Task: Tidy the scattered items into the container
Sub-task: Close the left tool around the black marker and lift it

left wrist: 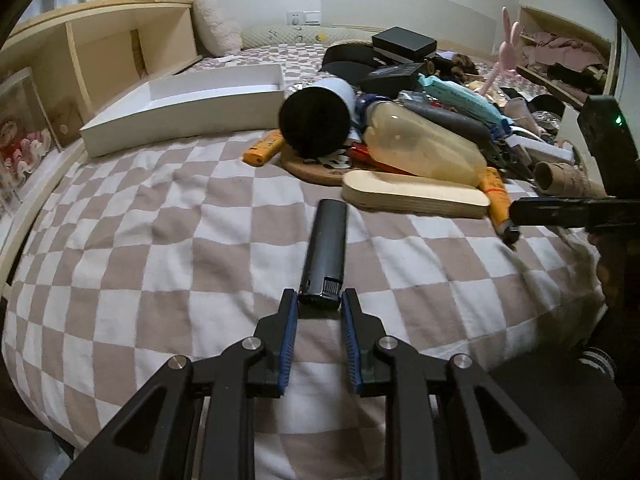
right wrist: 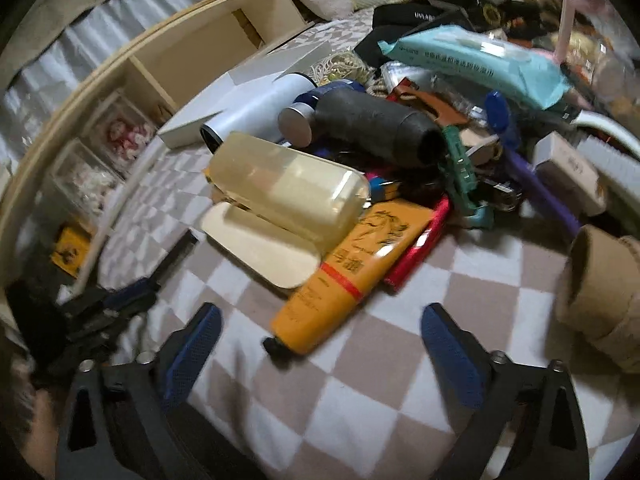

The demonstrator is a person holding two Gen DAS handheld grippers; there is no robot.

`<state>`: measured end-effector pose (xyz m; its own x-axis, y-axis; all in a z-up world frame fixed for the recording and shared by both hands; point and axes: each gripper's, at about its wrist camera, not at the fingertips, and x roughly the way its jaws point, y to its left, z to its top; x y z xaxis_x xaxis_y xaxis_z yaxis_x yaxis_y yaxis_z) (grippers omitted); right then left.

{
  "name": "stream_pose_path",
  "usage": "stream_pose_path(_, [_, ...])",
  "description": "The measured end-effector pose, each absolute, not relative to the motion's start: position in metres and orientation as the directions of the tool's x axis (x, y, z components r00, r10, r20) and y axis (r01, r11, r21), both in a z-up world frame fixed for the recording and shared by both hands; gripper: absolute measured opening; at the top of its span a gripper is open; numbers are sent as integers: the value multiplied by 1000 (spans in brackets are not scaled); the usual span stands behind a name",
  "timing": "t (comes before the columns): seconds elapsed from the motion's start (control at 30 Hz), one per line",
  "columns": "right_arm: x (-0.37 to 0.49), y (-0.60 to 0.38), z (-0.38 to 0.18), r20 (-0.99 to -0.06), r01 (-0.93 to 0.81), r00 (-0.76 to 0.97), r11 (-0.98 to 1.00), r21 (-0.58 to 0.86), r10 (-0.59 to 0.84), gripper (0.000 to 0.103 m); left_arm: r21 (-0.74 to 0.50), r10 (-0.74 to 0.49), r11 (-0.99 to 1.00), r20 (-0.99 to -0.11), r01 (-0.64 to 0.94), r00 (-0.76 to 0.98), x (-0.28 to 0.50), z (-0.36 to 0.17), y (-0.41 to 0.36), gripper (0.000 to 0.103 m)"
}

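Note:
My left gripper (left wrist: 320, 300) is shut on the near end of a slim black device (left wrist: 326, 244), which sticks out forward above the checkered blanket (left wrist: 160, 240). The white open box (left wrist: 180, 108) lies at the far left of the bed. My right gripper (right wrist: 320, 318) is open, low over the blanket; the black cap of an orange tube (right wrist: 340, 280) lies just ahead between its fingers, untouched. The tube rests against a pile holding a translucent yellowish bottle (right wrist: 288, 188), a pale wooden board (right wrist: 260, 244) and a black cylinder (right wrist: 372, 128).
The pile also holds a teal wipes pack (right wrist: 476, 60), a white cup (left wrist: 316, 120), black boxes (left wrist: 404, 44) and a cardboard tube (right wrist: 600, 292) at the right. A wooden shelf unit (left wrist: 100, 52) runs along the bed's left side. One right-gripper finger (left wrist: 552, 212) shows at the left view's right edge.

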<state>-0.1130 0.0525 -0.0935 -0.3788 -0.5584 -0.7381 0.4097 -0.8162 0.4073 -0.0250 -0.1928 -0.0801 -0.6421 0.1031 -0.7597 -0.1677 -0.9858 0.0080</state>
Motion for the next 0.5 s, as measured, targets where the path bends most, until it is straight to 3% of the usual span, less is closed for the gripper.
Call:
stream_pose_path(0.07, [-113,59,-94,-744,406,-395,-829,385,-538,93,-14,136,-981,-759,-193,-636,-24,-80,-189,40])
stream_pose_path(0.27, [-114,88,-95,-755,369,-417,-854,368,-506,93,-88,281,-937,-764,-337,-581,-27,-77,-163,40])
stream_pose_path(0.43, [-112,101,-97,-742,363,-415,-844,396,-527,93,-59,305,-912,-761,-407,-573,-35,-71,-146,40])
stream_pose_path(0.47, [-112,102,-97,-739,363,-415,-841,401,-531,93,-44,294,-913,-759,-405,-581,-38,-69,-147,45])
stream_pose_path(0.5, [-112,102,-97,-737,364,-415,-840,403,-534,93,-27,276,-918,-757,-395,-592,-41,-67,-148,59])
